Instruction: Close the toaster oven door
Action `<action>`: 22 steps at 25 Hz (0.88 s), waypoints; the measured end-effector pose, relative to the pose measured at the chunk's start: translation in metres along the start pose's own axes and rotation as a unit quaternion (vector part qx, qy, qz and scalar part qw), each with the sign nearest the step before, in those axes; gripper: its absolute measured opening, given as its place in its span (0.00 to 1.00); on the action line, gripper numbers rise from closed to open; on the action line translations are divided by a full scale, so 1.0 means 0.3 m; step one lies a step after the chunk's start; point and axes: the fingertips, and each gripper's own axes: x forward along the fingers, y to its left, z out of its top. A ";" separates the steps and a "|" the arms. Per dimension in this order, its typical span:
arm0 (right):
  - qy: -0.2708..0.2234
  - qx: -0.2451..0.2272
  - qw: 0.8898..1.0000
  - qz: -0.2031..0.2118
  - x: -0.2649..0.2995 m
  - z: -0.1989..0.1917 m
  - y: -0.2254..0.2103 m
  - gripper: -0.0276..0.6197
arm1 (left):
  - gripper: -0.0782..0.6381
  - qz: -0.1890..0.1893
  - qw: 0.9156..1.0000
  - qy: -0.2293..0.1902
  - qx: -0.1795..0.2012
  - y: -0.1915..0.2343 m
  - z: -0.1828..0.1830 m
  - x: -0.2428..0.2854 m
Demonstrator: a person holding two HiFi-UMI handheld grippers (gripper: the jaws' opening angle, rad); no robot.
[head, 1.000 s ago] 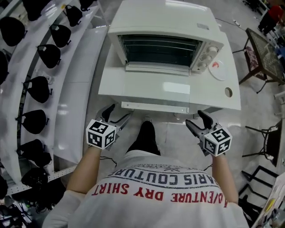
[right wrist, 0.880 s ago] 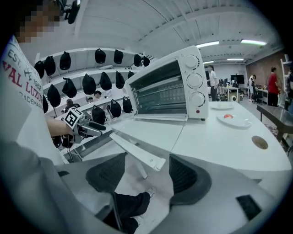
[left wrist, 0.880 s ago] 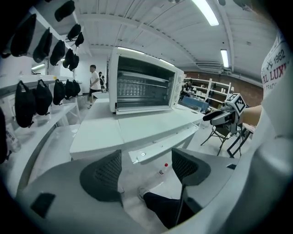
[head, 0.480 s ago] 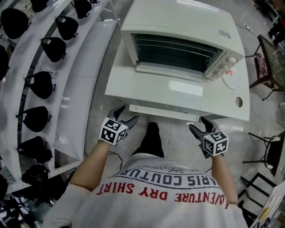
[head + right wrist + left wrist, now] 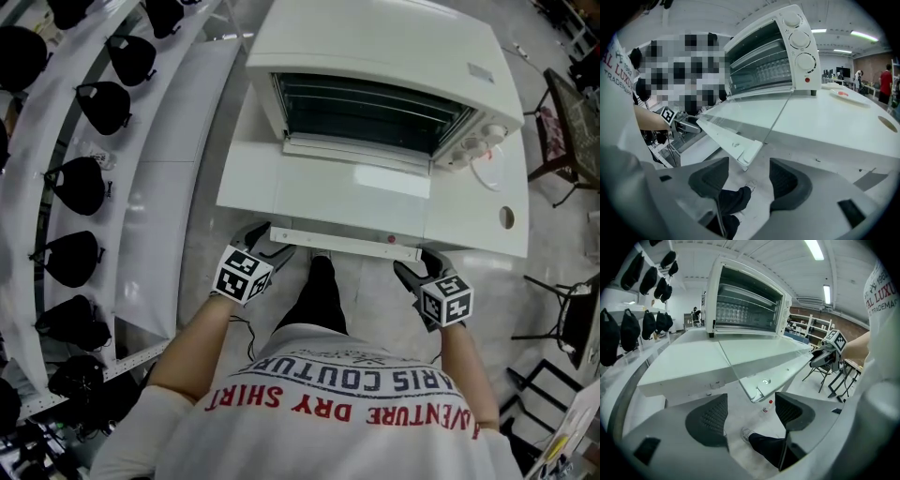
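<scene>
Far left: black bags point(image 5: 80, 183) in a row on curved white shelves point(image 5: 141, 202).
Left gripper point(image 5: 265, 246): low, at the near left corner of the door. Jaws wide apart point(image 5: 751, 416), holding nothing. Corner of the door bar just past the gap. Touching or not, cannot tell.
Door bar: long white handle bar point(image 5: 342, 242) along the near edge of the door, reaching from one gripper to the other.
Door: flat white toaster oven door with a glass pane point(image 5: 352, 192), swung all the way down and open, sticking out over the tabletop's near edge.
Oven: big white boxy toaster oven point(image 5: 375, 56) on the white tabletop point(image 5: 469, 211), mouth open, wire rack inside.
Right gripper point(image 5: 420, 264): low, at the near right corner of the door. Jaws loose and apart point(image 5: 745, 180), nothing between them. End of the bar just ahead of the gap.
Knobs: three round white knobs point(image 5: 800, 40) down the oven's right side.
Right of the oven: small white round plate point(image 5: 846, 93) on the tabletop, and nearer, a round hole point(image 5: 506, 217).
</scene>
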 end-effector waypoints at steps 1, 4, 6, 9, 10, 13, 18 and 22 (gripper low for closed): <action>-0.003 0.000 1.000 0.001 -0.001 0.004 0.001 0.47 | 0.58 -0.004 1.000 0.000 0.000 -0.005 0.005 0.005; -0.017 0.001 1.000 0.005 -0.002 0.015 0.007 0.43 | 0.48 -0.017 1.000 -0.006 -0.003 -0.015 0.017 0.006; -0.021 0.002 1.000 0.004 -0.003 0.019 0.004 0.39 | 0.47 -0.022 1.000 -0.010 -0.004 -0.019 0.024 0.007; -0.023 0.001 1.000 0.003 -0.003 0.022 0.006 0.36 | 0.43 -0.030 0.999 -0.011 -0.001 -0.027 0.024 0.005; -0.023 0.001 1.000 0.004 -0.002 0.022 0.013 0.34 | 0.42 -0.031 0.999 -0.011 0.001 -0.028 0.023 0.001; -0.025 -0.007 1.000 0.007 0.000 0.025 0.030 0.27 | 0.37 -0.033 0.999 -0.013 0.008 -0.036 0.024 -0.002; -0.029 -0.012 0.999 0.011 -0.007 0.030 0.034 0.25 | 0.32 -0.035 0.999 -0.017 -0.013 -0.050 0.029 -0.002; -0.035 -0.012 0.999 0.017 -0.018 0.041 0.037 0.25 | 0.31 -0.036 0.999 -0.020 -0.026 -0.055 0.039 -0.015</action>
